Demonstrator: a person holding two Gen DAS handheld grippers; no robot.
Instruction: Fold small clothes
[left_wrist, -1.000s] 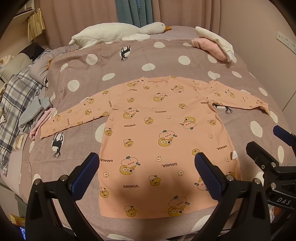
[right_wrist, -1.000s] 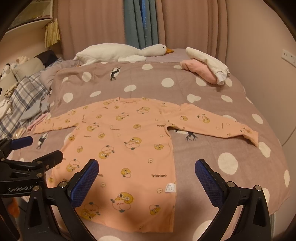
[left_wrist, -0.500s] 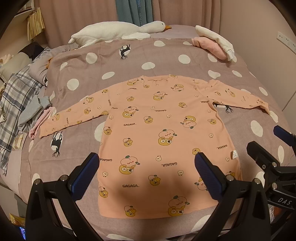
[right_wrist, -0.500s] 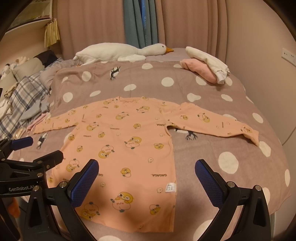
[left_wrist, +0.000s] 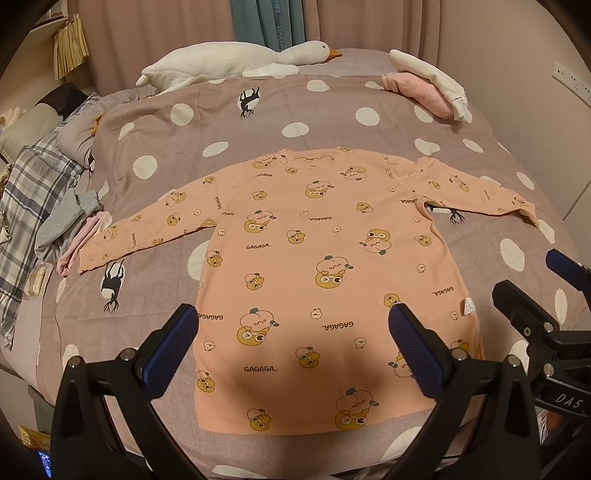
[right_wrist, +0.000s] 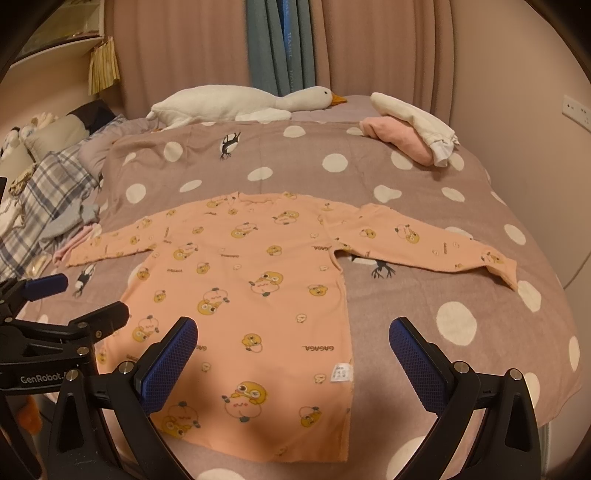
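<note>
A: Risk seen? Shirt (left_wrist: 317, 266) spread flat mid-frame on dotted blanket (left_wrist: 332, 96), sleeves out.
B: Likely pinched blanket along with thin, limp knit; sleeve (right_wrist: 424, 240) dragged askew. Soft, stretchy, printed.
A: Tools?
B: Left gripper (left_wrist: 291, 347) and right gripper (right_wrist: 293, 354) both spread wide, empty, above hem.

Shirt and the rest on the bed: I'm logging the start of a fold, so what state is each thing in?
Shirt: flat, unfolded, sleeves spread, neck far.
Left tool: open, empty, above the hem.
Right tool: open, empty, above the shirt's right edge.
Pink and white clothes: piled at the far right corner.
Grey and pink clothes: crumpled at the left sleeve's cuff.
Goose toy: lying at the bed's far end.
</note>
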